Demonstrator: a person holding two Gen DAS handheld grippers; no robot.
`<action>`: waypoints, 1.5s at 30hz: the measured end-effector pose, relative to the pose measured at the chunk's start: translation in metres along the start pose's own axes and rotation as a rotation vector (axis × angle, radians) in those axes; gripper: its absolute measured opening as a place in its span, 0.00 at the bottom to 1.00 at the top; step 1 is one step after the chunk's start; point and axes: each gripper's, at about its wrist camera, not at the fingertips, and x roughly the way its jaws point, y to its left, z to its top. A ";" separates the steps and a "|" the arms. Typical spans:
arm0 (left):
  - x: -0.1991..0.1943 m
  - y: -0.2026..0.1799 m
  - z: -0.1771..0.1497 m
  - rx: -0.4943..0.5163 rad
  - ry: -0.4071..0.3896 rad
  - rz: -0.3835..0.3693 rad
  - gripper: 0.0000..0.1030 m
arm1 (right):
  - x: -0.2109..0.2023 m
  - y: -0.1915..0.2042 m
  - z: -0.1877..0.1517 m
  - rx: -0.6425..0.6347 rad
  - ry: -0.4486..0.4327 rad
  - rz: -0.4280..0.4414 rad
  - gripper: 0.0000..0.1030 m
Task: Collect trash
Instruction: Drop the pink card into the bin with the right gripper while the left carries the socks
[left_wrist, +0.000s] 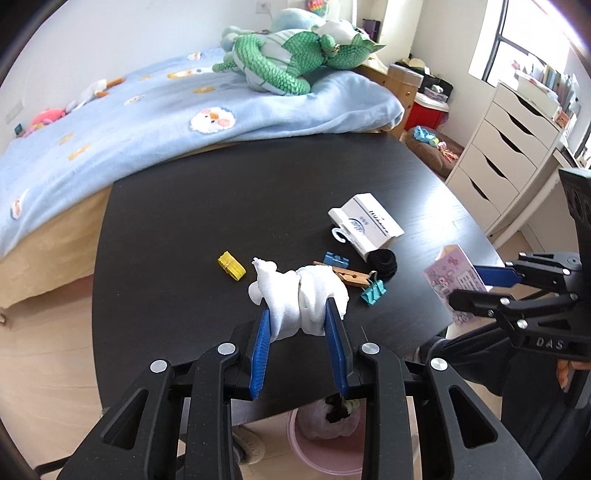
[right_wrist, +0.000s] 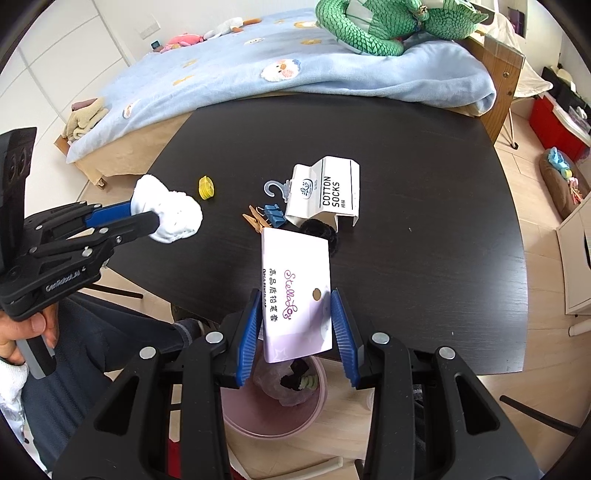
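Trash sits clamped in both tongs: left gripper (left_wrist: 299, 314) pinches white wad (left_wrist: 299, 295), right gripper (right_wrist: 299, 325) pink box (right_wrist: 295, 288), above cluttered table (left_wrist: 221, 192).

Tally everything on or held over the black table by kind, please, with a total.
Clips and pegs: 4 (yellow clip, blue clip, wooden clothespin, teal binder clip)
Cardboard packaging: 2 (cotton socks sleeve; pink card in the right gripper)
White socks bundle: 1, in the left gripper
Black hair tie: 1
Total: 8

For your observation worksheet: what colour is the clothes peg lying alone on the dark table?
Yellow clothes peg; clearest in the left wrist view.
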 end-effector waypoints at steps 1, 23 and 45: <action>-0.003 -0.002 -0.002 0.006 -0.004 -0.005 0.27 | -0.003 0.001 -0.001 -0.002 -0.007 -0.001 0.37; -0.061 -0.042 -0.057 0.078 -0.055 -0.027 0.27 | -0.075 0.039 -0.046 -0.106 -0.109 0.023 0.37; -0.096 -0.025 -0.082 0.009 -0.091 -0.015 0.27 | -0.074 0.070 -0.082 -0.155 -0.067 0.107 0.41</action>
